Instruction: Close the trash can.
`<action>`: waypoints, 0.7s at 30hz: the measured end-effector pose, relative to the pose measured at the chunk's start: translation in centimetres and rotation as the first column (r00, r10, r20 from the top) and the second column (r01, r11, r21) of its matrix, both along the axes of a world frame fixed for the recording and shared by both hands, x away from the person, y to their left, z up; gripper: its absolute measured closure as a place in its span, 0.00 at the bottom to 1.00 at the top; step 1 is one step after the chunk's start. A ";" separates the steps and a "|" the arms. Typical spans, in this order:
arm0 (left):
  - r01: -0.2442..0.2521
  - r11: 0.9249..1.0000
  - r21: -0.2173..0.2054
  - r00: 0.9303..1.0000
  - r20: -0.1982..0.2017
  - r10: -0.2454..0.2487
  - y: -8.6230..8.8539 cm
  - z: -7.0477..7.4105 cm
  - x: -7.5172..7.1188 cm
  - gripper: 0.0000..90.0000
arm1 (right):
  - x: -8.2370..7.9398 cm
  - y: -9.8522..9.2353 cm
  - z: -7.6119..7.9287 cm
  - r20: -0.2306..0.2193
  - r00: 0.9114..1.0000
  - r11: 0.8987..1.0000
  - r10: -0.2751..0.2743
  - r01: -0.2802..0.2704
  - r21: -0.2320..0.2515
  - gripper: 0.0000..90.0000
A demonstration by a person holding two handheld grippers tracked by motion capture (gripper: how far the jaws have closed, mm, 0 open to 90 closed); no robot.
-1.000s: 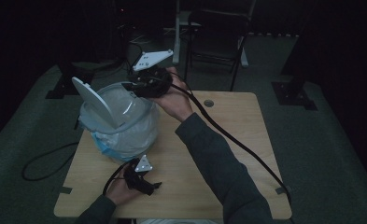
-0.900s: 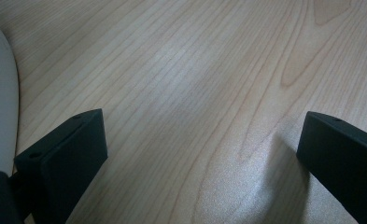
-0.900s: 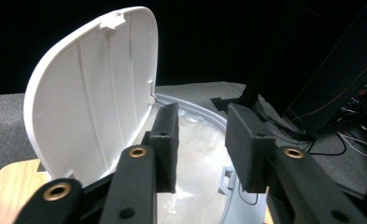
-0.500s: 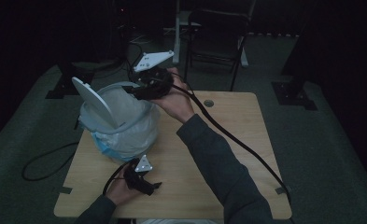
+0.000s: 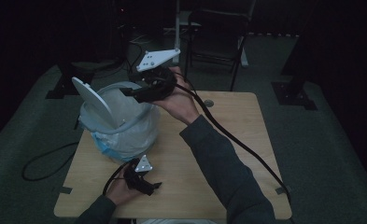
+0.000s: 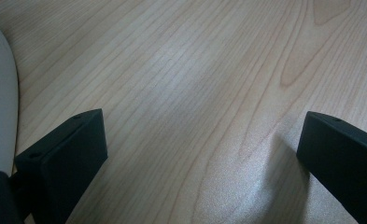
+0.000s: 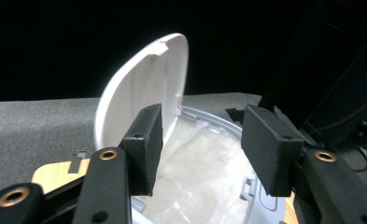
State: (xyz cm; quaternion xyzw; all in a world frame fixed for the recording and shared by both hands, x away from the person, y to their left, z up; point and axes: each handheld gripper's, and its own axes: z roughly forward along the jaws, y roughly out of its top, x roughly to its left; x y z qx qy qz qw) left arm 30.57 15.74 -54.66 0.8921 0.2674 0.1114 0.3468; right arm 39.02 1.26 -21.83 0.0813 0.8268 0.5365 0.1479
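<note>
No writing is legible. Right gripper (image 5: 133, 93), jaws wide, hovers above the bin (image 5: 120, 122); left gripper (image 5: 151, 186), jaws wide, at 6 o'clock on the counter (image 5: 237, 126).

so the right gripper (image 7: 199, 149) has its two black jaws parted with a clear gap between them, nothing caught in that gap; brass-coloured screws sit on the arms below; past the jaws there's a white lid (image 7: 144, 88) standing up on edge, tilted back, hinged at the far rim of a bin (image 7: 218, 122) with a grey ring round its mouth; a pale translucent bag (image 7: 204, 158) lines the inside; a bit of light wooden table (image 7: 55, 175) peeks out at lower left; grey floor (image 7: 31, 126) beyond, dark black background above.
</note>
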 end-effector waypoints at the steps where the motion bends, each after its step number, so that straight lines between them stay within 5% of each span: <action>1: 0.000 1.000 0.000 1.000 0.000 0.000 0.0 0.0 0.0 0.02 | -0.2 0.0 0.1 0.004 1.000 1.000 0.008 -0.008 0.003 0.50; 11: 0.002 1.000 0.001 1.000 0.000 -0.002 0.0 0.0 0.0 0.02 | -0.6 0.1 0.4 -0.036 0.996 0.995 0.081 -0.079 0.060 0.46; 21: 0.002 1.000 0.000 1.000 -0.002 -0.002 0.0 0.0 0.0 0.02 | -1.7 2.9 0.2 -0.047 0.991 0.992 0.124 -0.123 0.023 0.44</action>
